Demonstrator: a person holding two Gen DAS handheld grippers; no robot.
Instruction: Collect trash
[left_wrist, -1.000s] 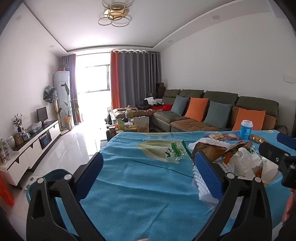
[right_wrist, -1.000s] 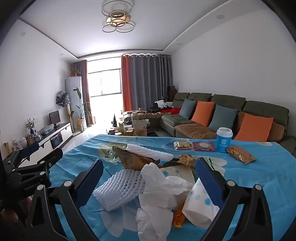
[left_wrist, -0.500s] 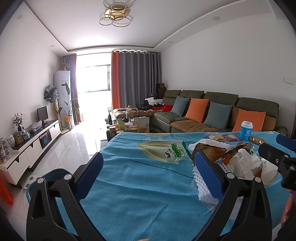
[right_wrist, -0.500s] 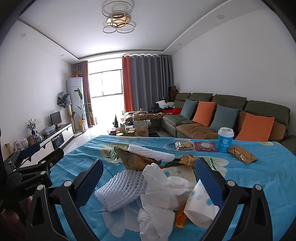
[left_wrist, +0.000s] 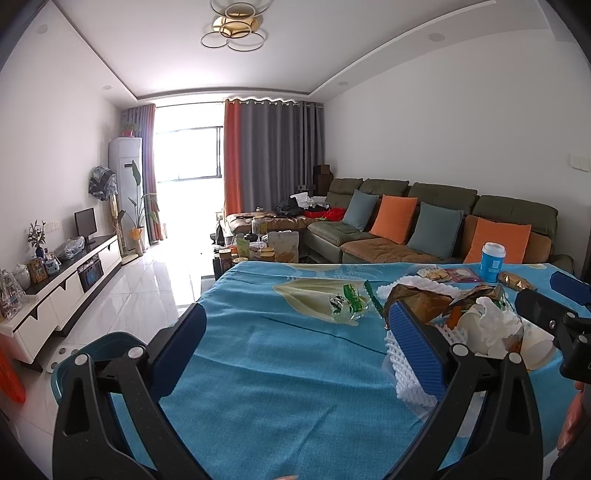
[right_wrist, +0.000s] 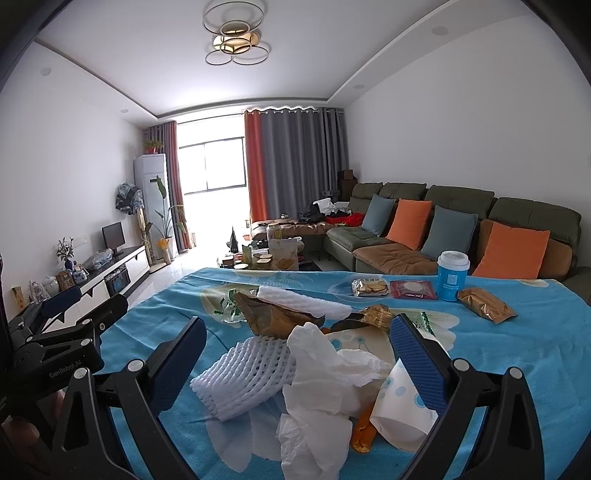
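A pile of trash lies on the blue tablecloth. It holds a white foam net, crumpled tissue, a brown wrapper, a dotted paper cup on its side and an orange peel. My right gripper is open just in front of the pile, with the tissue and net between its fingers' lines. My left gripper is open over bare cloth left of the pile. The foam net sits by its right finger. A clear green wrapper lies further ahead.
A teal bin stands on the floor left of the table. A blue lidded cup, a biscuit packet, a red packet and a gold packet lie at the far right. A sofa and coffee table stand beyond.
Both views have drifted only slightly. Both grippers stay open and the trash has not moved.
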